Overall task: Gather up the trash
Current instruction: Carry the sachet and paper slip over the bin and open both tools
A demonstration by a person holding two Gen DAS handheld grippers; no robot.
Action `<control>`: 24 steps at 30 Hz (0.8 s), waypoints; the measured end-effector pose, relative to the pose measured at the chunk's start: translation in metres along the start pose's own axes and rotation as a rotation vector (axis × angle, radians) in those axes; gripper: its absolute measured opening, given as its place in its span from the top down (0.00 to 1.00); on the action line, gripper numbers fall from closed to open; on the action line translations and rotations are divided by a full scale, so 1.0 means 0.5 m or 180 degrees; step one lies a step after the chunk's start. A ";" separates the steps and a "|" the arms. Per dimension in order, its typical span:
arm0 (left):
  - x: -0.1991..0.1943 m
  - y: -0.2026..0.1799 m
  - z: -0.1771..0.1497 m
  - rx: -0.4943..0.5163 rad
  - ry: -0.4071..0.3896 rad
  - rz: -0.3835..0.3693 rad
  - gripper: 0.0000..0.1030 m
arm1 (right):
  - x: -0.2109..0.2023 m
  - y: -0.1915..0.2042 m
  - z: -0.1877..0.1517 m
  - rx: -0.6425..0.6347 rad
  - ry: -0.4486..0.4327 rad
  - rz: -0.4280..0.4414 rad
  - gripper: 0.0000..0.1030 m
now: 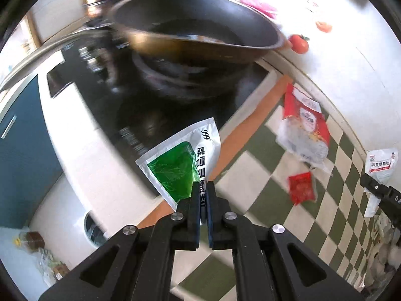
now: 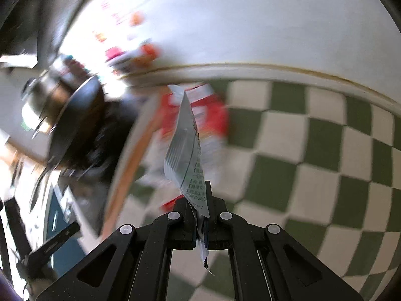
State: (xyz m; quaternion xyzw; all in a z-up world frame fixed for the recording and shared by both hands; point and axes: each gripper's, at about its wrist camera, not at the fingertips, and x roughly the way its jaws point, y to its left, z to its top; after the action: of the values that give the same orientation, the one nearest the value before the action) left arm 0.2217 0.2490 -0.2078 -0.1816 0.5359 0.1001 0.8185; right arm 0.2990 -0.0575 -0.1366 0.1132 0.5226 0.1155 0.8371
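Observation:
My left gripper [image 1: 203, 185] is shut on the edge of a green and white sachet [image 1: 179, 161], lifted above the counter edge. My right gripper [image 2: 200, 195] is shut on a white printed sachet [image 2: 186, 148] that stands up edge-on between its fingers. That same white sachet [image 1: 381, 163] and the right gripper's black finger show at the right edge of the left wrist view. On the green and white checked cloth [image 1: 270, 175] lie a red and clear plastic wrapper [image 1: 304, 125] and a small red packet [image 1: 300, 188].
A dark frying pan [image 1: 198, 32] sits on a black stovetop [image 1: 140, 95] at the back. A tomato [image 1: 298, 43] rests by the white wall. A round white bin opening [image 1: 94, 229] lies below the white counter; more clutter [image 1: 386, 250] is at the lower right.

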 end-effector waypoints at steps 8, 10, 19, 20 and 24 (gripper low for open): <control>-0.089 0.257 -0.138 -0.0602 -0.0046 0.0329 0.99 | 0.102 0.345 -0.203 -0.0827 0.0715 0.0696 0.97; -0.097 0.352 -0.176 -0.0830 -0.0021 0.0398 0.99 | 0.141 0.434 -0.276 -0.1029 0.0887 0.0835 0.97; 0.079 0.732 -0.395 -0.1692 0.0390 0.0410 0.98 | 0.401 0.687 -0.640 -0.1668 0.1522 0.0920 0.97; 0.129 0.774 -0.427 -0.1776 0.0459 0.0397 0.98 | 0.462 0.695 -0.696 -0.1693 0.1629 0.0885 0.97; 0.335 0.900 -0.538 -0.2095 0.0703 0.0183 0.98 | 0.676 0.679 -0.850 -0.1689 0.1911 0.0711 0.97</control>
State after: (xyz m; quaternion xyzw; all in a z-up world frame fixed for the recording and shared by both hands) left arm -0.0976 0.5462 -0.5431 -0.4304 0.5651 0.2703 0.6499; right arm 0.0347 0.3990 -0.5000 -0.0892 0.6801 0.3642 0.6300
